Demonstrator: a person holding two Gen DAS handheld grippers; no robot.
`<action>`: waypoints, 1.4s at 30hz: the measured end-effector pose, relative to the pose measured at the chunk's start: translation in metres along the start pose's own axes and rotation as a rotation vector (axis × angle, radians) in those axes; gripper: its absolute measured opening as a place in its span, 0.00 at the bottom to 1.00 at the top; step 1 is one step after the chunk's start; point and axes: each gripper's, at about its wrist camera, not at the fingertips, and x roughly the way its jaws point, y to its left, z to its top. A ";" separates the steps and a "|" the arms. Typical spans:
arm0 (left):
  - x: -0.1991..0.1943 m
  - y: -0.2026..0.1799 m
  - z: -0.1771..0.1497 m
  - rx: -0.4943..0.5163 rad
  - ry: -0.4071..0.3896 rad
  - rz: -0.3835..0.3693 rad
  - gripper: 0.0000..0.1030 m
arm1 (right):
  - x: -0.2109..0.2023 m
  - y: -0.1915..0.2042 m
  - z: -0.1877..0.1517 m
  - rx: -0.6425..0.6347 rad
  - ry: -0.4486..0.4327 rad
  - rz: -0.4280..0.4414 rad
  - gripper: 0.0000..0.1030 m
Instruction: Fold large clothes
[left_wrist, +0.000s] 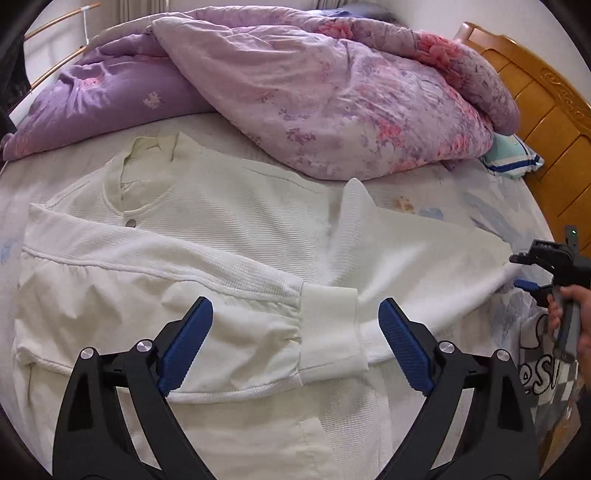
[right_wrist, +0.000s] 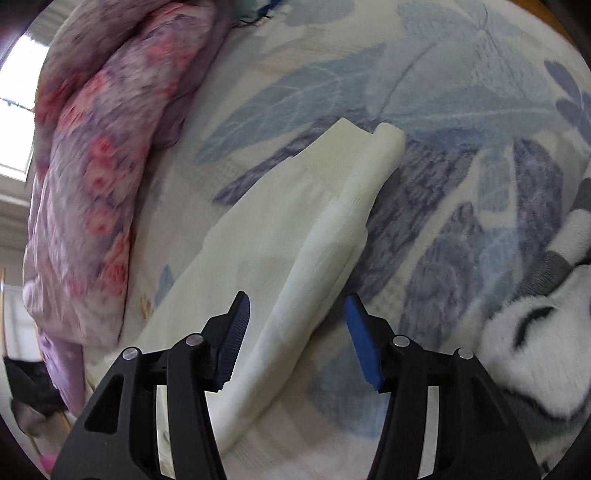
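Observation:
A large white knit jacket (left_wrist: 229, 221) lies flat on the bed, collar at the far left. One sleeve is folded across the body, its cuff (left_wrist: 332, 328) lying between my left gripper's fingers. My left gripper (left_wrist: 295, 332) is open just above that cuff, holding nothing. The other sleeve (right_wrist: 306, 229) stretches out to the right over the bedsheet. My right gripper (right_wrist: 295, 332) is open, its jaws on either side of that sleeve's raised fold. The right gripper also shows in the left wrist view (left_wrist: 524, 273) at the sleeve's end, held by a hand.
A purple and pink floral quilt (left_wrist: 314, 92) is heaped at the far side of the bed. A wooden headboard (left_wrist: 546, 99) stands at the right. A small blue-striped pillow (left_wrist: 513, 155) lies by it. A grey and white plush blanket (right_wrist: 535, 314) lies at the right.

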 end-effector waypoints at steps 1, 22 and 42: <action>0.005 0.005 0.001 -0.019 0.005 0.030 0.89 | 0.007 -0.003 0.004 0.018 0.008 -0.015 0.50; 0.071 0.067 -0.017 -0.165 0.222 -0.042 0.89 | -0.108 0.126 -0.058 -0.402 -0.402 0.153 0.03; -0.105 0.406 -0.075 -0.505 0.050 0.131 0.89 | 0.064 0.452 -0.535 -1.291 0.076 0.117 0.10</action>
